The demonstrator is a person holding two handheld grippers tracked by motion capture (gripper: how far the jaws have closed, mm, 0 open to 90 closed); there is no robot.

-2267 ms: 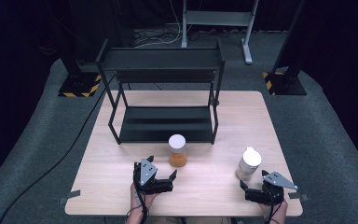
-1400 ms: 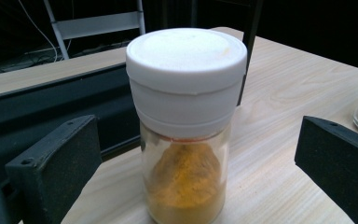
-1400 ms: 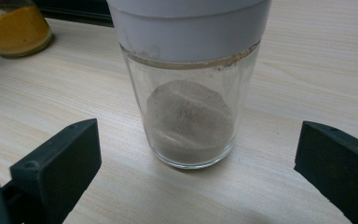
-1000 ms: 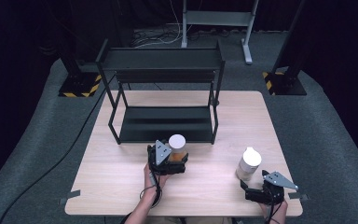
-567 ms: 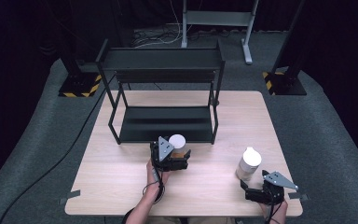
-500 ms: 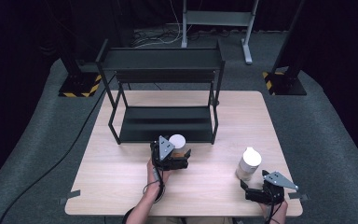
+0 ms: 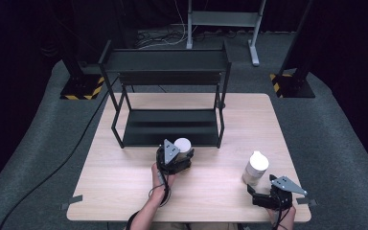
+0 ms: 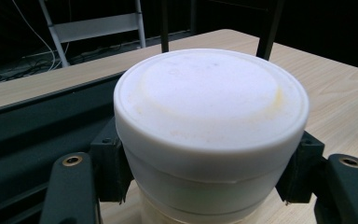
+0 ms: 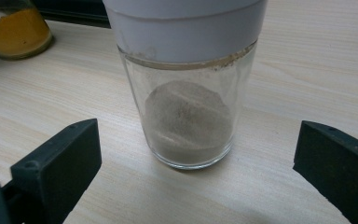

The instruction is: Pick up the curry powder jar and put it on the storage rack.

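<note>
A glass jar of orange powder with a white lid (image 7: 183, 143) stands on the wooden table (image 7: 120, 191), just in front of the black rack. My left gripper (image 7: 184, 153) reaches it from the near side. Its jaws have just been closing, and the pads now press on both sides of the white lid (image 8: 209, 102). A second jar (image 7: 256, 167) with a white cap holds grey powder (image 9: 191, 116) and stands near the right front. My right gripper (image 9: 196, 149) is open, level with the jar's base, with its jaws wide apart on either side and not touching it.
A black metal two-level rack (image 7: 167, 127) stands at the table's middle back, its lower shelf just behind the orange jar (image 9: 14, 28). Bare wood lies between the two jars and to the left. The table's front edge is close behind both hands.
My left gripper moved forward from the front edge to the orange jar and its jaws closed on the lid. The right gripper and the grey-powder jar stayed put.
</note>
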